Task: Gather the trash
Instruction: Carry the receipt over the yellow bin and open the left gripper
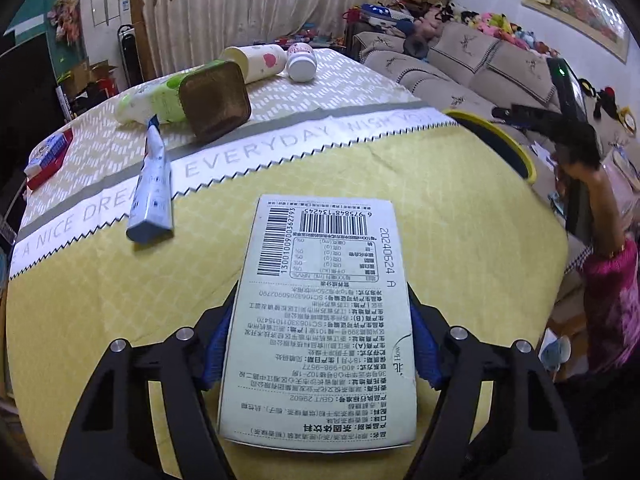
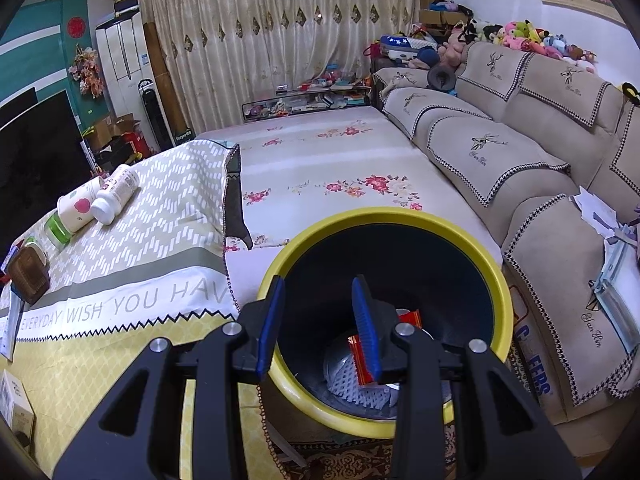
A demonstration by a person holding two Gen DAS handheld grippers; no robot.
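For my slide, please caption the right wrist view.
Open right gripper hovers above yellow-rimmed round trash bin holding a red wrapper.

The box (image 1: 320, 320) hid the inner faces of the left gripper's (image 1: 320, 344) blue pads (image 1: 218, 344), and its near end covered the cloth beneath. Ahead to the right, the bin (image 1: 516, 152) showed only part of its rim. In the right wrist view, the right gripper's (image 2: 320, 328) fingers (image 2: 366, 328) covered part of the red wrapper (image 2: 362, 360) inside the bin (image 2: 400, 216); the wrapper's print was too small to read.
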